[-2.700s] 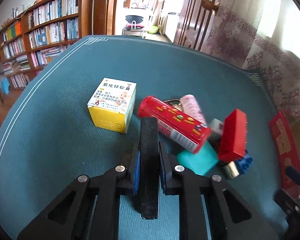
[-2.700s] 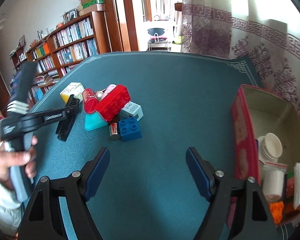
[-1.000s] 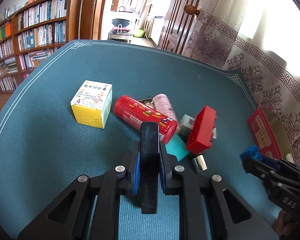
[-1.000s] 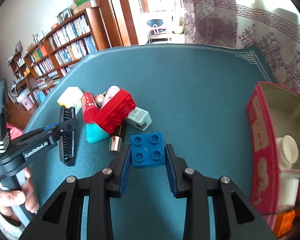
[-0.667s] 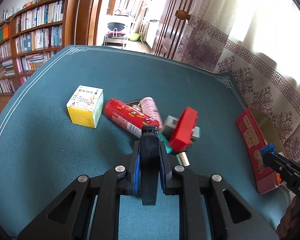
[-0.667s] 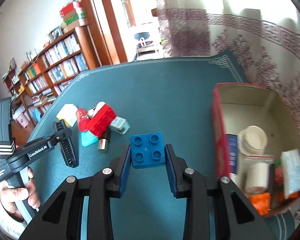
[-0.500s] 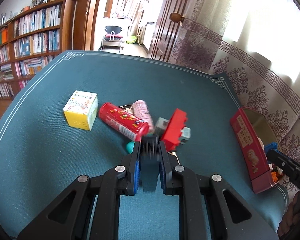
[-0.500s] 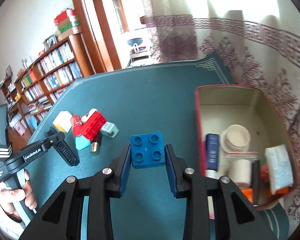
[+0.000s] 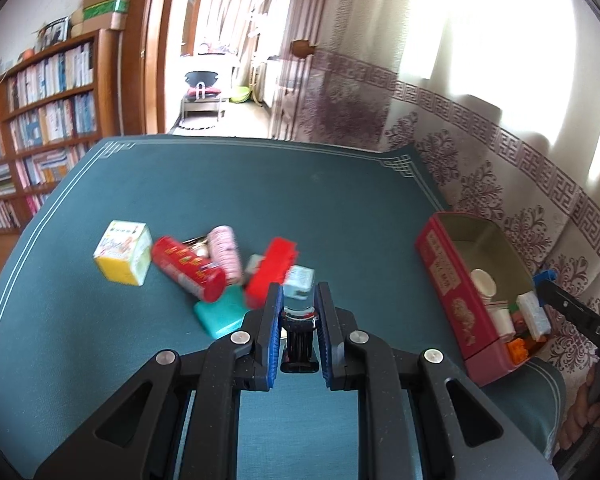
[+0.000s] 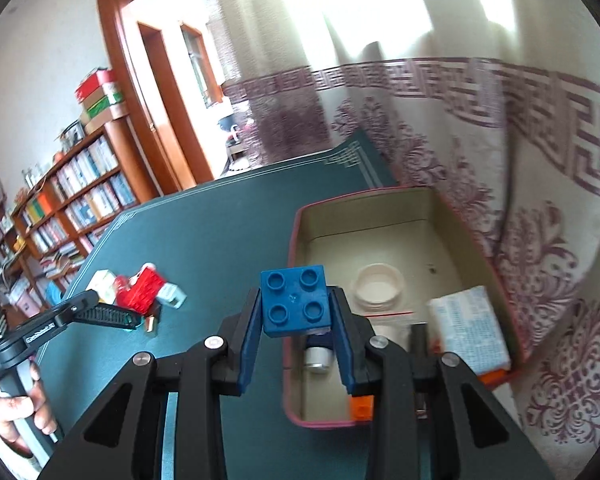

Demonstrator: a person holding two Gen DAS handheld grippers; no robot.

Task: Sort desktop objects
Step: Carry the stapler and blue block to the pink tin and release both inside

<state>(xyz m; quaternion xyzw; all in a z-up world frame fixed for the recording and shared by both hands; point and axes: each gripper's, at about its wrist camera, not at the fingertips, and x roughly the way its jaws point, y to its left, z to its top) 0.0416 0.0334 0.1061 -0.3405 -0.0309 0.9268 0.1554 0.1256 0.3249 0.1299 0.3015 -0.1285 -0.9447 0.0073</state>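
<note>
The right gripper (image 10: pixel 296 322) squeezes a blue block (image 10: pixel 294 300) over the red box (image 10: pixel 476 236), near its 9 o'clock wall. The left gripper (image 9: pixel 297 310) is open a little around a black comb (image 9: pixel 298 344), with the toy pile (image 9: pixel 204 264) at 11 o'clock.

Blue brick (image 10: pixel 295 300); red box (image 10: pixel 296 240); teal cloth (image 9: pixel 260 192)

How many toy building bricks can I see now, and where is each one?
3. The blue brick is between the right gripper fingers, the red brick lies in the table pile, the orange brick sits in the red box. Others may be hidden.
</note>
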